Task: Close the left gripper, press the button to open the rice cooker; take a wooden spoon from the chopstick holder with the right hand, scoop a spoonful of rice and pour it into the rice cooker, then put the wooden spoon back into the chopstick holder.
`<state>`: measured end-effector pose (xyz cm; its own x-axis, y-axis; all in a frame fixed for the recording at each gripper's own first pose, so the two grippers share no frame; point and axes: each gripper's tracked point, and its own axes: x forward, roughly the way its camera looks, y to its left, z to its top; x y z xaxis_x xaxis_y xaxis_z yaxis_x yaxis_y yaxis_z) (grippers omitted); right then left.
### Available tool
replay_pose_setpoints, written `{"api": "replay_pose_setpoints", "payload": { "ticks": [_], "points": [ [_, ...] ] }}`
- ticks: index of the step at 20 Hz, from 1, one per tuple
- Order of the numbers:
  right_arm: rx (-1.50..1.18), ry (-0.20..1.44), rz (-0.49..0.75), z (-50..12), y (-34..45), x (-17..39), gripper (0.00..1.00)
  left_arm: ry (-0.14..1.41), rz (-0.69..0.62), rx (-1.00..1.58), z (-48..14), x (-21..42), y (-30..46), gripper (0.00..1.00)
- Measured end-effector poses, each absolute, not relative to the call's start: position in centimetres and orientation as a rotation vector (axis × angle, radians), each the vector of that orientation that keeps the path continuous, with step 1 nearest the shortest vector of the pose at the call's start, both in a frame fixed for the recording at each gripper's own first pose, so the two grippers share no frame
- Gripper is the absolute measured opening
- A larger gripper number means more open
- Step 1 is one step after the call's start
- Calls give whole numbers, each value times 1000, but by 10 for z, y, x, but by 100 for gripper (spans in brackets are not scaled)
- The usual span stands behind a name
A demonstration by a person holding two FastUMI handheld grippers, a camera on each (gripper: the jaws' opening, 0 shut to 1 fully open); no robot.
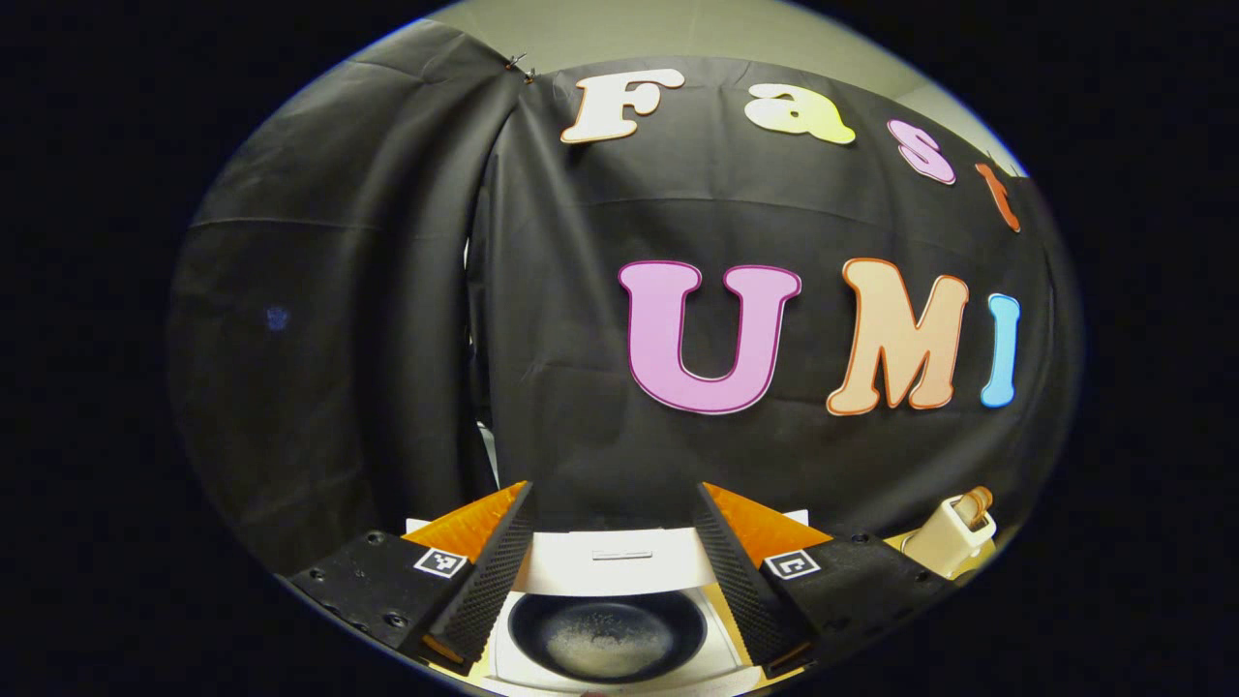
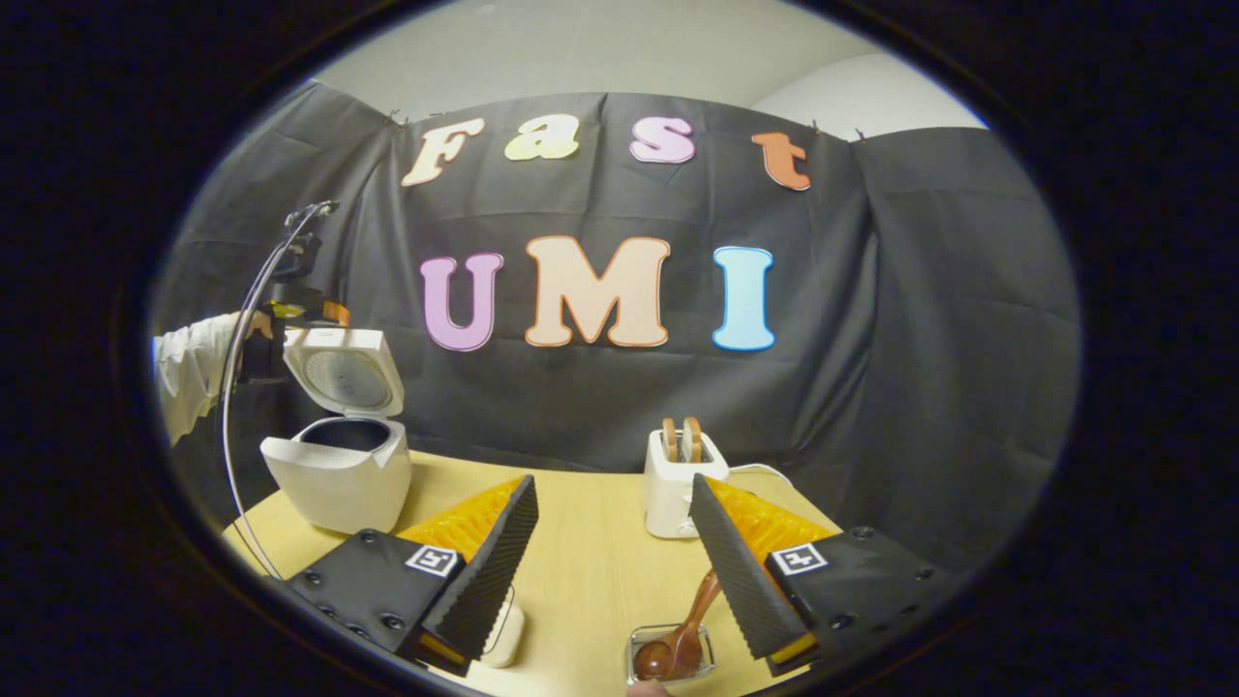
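Jaws of the left gripper [image 1: 613,542] are standing wide apart in the left gripper view, holding nothing, hanging over the open rice cooker [image 1: 610,590] — its dark inner pot [image 1: 605,634] is showing some rice at the bottom. Off to the right, a toaster [image 1: 951,535] is sitting.

Turning to the right gripper view, the right gripper [image 2: 612,528] is likewise gaping wide and empty above the wooden table [image 2: 590,561]. Just beneath its right finger, wooden spoons [image 2: 678,639] are resting in a clear chopstick holder [image 2: 673,656] — the rice cooker [image 2: 339,455], lid raised, is standing far left, a toaster [image 2: 678,479] ahead.
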<state>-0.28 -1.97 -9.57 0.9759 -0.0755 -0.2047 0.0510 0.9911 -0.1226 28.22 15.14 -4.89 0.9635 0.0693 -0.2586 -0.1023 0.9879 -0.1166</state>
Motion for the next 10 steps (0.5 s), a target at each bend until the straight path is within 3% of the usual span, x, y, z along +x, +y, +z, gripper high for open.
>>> {"api": "replay_pose_setpoints", "payload": {
  "ticks": [10],
  "points": [
    [-112,215,-12,-95,-22,-6,98,321,98,-121,-97,230,138,95]
  ]
}}
